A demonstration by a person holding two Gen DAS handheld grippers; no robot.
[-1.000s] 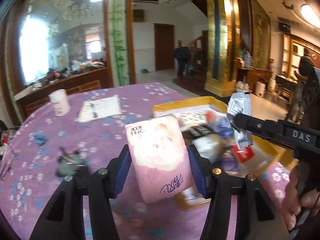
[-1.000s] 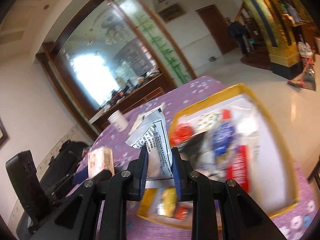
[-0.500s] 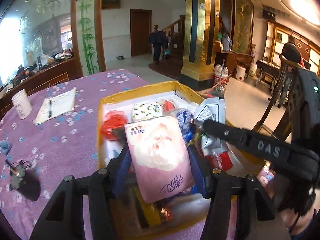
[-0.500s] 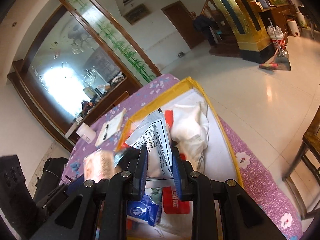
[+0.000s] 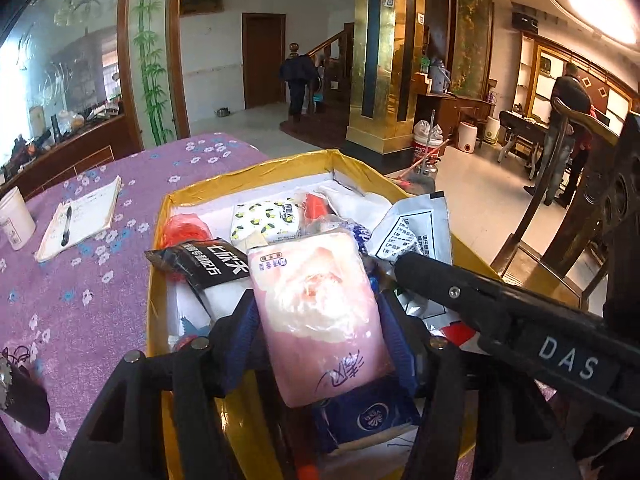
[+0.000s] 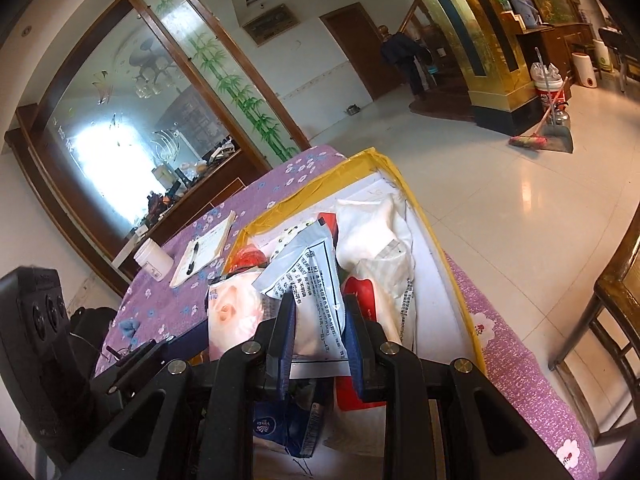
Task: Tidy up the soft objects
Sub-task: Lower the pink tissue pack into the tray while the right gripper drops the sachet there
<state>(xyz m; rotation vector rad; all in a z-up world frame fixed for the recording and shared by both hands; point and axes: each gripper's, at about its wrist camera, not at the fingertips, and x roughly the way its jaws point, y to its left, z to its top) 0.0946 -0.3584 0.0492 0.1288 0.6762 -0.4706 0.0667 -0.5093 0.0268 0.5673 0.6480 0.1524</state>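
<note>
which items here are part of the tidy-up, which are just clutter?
Job: pink tissue pack in left gripper; grey printed sachet in right gripper; yellow-rimmed box.
Lying about: notepad, pen, white cup.

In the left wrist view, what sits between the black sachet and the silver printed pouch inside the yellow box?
The pink tissue pack, gripped in the left tongs, lies between the black sachet and the silver pouch; the left wrist view shows it.

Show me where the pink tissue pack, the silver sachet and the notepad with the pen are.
pink tissue pack (image 5: 320, 312): left wrist view, middle of its front face.
silver sachet (image 6: 308, 280): right wrist view, its printed face.
notepad (image 5: 86, 216): left wrist view, its top page.
</note>
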